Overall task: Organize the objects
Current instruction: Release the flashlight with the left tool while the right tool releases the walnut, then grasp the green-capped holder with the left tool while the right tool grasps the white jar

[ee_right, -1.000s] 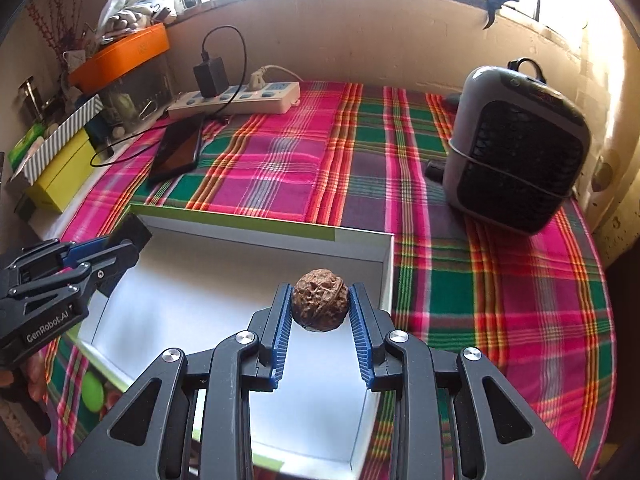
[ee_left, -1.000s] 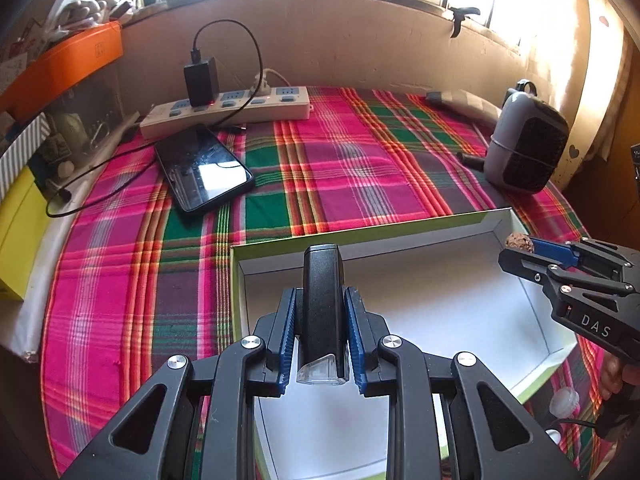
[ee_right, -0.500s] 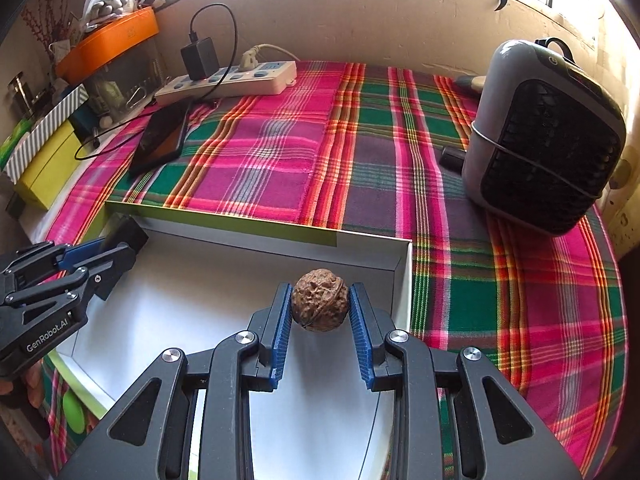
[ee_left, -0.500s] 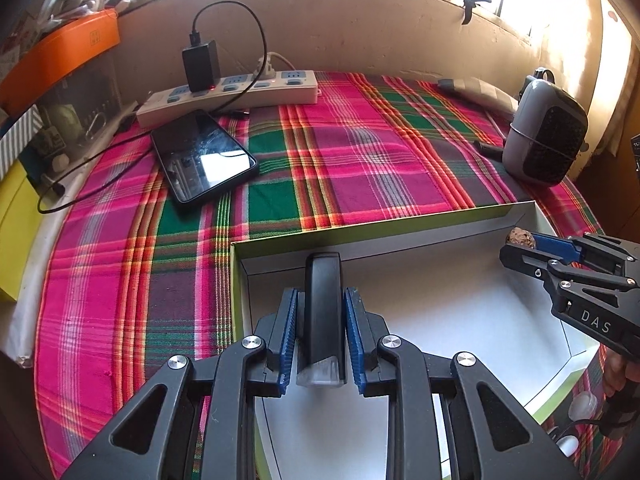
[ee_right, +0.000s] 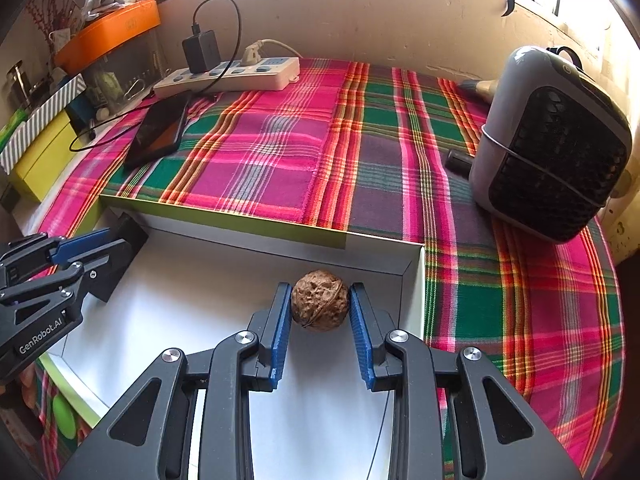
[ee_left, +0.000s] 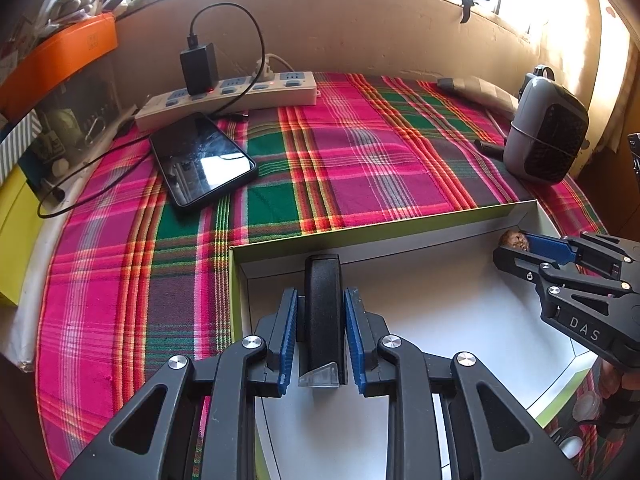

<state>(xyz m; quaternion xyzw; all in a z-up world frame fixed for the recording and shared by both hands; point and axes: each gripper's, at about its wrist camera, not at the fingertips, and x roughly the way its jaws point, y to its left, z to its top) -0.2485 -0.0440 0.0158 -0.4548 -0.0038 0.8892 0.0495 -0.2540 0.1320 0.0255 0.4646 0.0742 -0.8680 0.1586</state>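
Note:
A shallow white box with a green rim (ee_left: 360,232) (ee_right: 224,220) lies on the plaid cloth. My left gripper (ee_left: 321,300) is shut on a slim black device with a clear end (ee_left: 323,312), held over the box's far left corner. My right gripper (ee_right: 319,300) is shut on a brown walnut (ee_right: 319,300), low over the box's far right corner. In the left wrist view the walnut (ee_left: 514,239) shows at the tip of the right gripper (ee_left: 516,246). The right wrist view shows the left gripper (ee_right: 120,240) at the box's left side.
A black phone (ee_left: 202,160) (ee_right: 158,132) and a white power strip (ee_left: 228,96) (ee_right: 228,76) with a black charger lie at the back left. A grey fan heater (ee_left: 546,140) (ee_right: 552,144) stands on the right. Yellow and orange boxes (ee_right: 44,156) line the left edge.
Both grippers have sunk slightly toward the box floor, each keeping its grip. The right one has also eased toward the far right corner.

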